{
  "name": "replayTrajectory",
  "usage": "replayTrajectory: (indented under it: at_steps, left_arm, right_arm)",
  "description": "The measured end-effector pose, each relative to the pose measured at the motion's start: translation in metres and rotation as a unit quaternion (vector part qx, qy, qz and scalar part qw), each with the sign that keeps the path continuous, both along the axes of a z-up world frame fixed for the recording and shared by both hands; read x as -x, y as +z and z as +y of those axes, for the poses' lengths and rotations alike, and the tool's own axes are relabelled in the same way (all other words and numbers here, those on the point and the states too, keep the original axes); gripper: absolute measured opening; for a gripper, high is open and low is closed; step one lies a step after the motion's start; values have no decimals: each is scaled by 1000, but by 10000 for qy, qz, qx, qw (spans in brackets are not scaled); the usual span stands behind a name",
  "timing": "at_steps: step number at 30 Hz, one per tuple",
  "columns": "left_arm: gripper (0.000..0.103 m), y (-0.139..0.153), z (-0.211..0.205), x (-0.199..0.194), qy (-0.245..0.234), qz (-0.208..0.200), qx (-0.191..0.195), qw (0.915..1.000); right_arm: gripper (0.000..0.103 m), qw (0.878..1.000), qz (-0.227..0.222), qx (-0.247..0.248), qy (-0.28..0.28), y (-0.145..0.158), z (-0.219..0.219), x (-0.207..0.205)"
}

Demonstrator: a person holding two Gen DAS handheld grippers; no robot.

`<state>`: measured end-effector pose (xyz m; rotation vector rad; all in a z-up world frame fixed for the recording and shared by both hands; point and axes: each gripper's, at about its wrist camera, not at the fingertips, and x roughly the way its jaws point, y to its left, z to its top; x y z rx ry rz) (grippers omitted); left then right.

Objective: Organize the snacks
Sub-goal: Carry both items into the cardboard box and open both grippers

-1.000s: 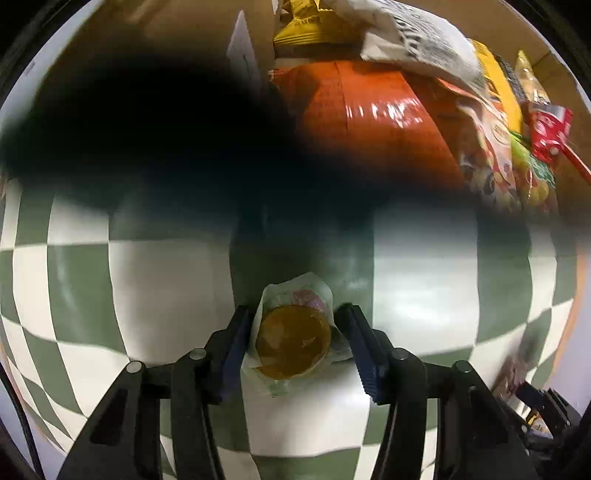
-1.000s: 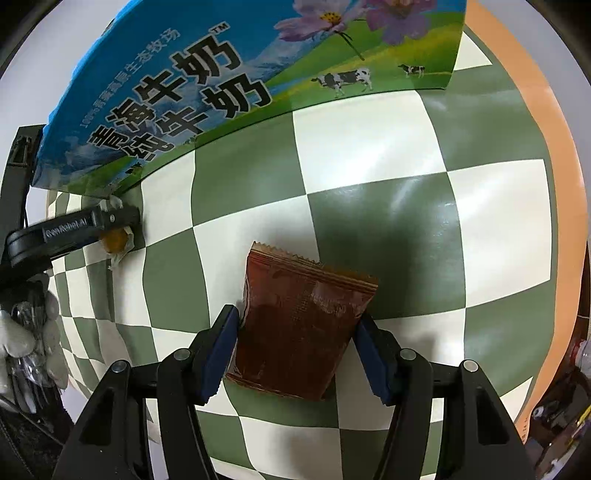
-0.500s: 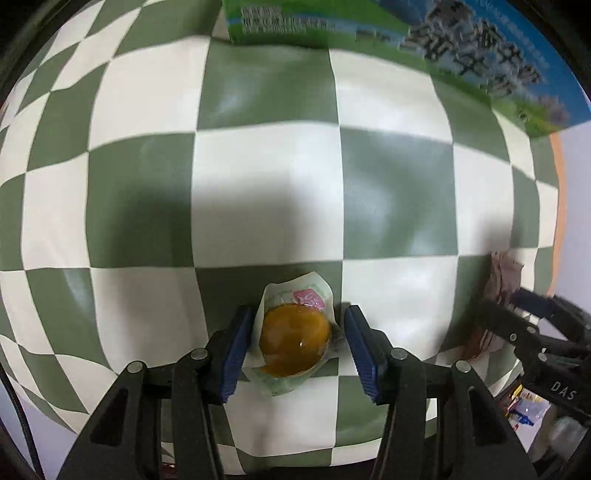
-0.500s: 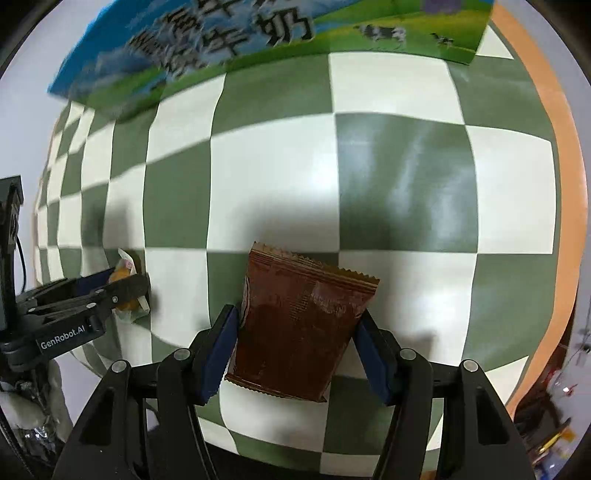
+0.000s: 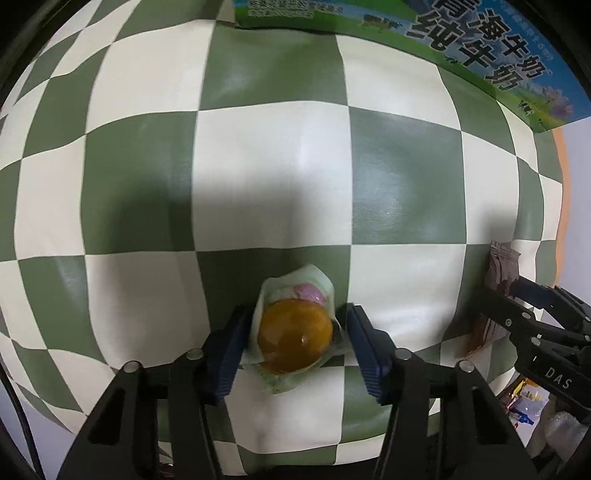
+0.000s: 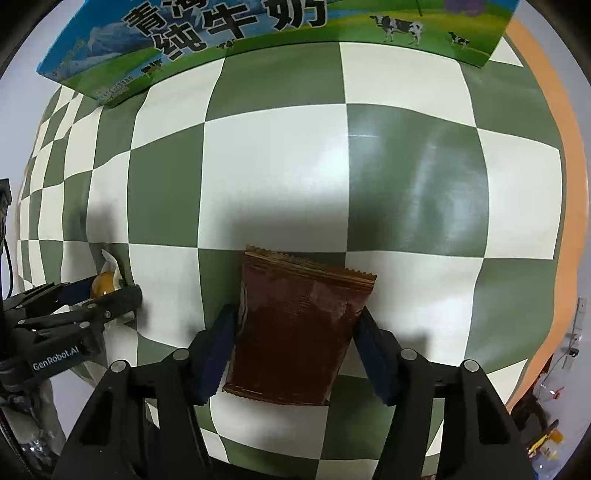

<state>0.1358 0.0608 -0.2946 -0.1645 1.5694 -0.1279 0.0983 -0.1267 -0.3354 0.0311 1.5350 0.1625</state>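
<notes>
The orange jelly cup sits between my left gripper's fingers, which have just been closing on it, above the checkered cloth. My right gripper clamps the brown snack packet by its edges. Risk: the slick, rounded cup could squirt free, or the packet's soft film could slide loose, before reaching the milk carton box beyond.

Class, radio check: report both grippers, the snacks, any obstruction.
Left gripper shut on jelly cup. Right gripper shut on brown packet. Milk carton beyond; checkered cloth between.
</notes>
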Motion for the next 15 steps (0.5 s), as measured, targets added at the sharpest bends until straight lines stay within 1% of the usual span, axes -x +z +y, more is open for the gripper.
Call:
replayTrajectory:
  at_steps: [6, 7, 10, 12, 13, 15]
  left_arm:
    - [48, 7, 2, 11, 71, -94, -16, 9999]
    - [48, 14, 9, 2, 79, -121, -9, 9999]
    - [48, 19, 12, -7, 166, -143, 135, 9997]
    - [48, 34, 16, -8, 251, -208, 354, 9988]
    - [48, 40, 17, -8, 267, -255, 404, 9985]
    - [48, 67, 15, -13, 250, -435, 554, 9972]
  right_arm:
    - [61, 9995, -149, -262, -81, 15, -4, 5]
    - [61, 9993, -174, -330, -97, 19, -5, 5]
    - [60, 9984, -250, -485, -118, 30, -11, 7]
    - [60, 9974, -345, -619, -110, 43, -12, 6]
    - [60, 9970, -384, -658, -105, 51, -12, 5]
    - [60, 9956, -481, -797, -90, 71, -12, 5]
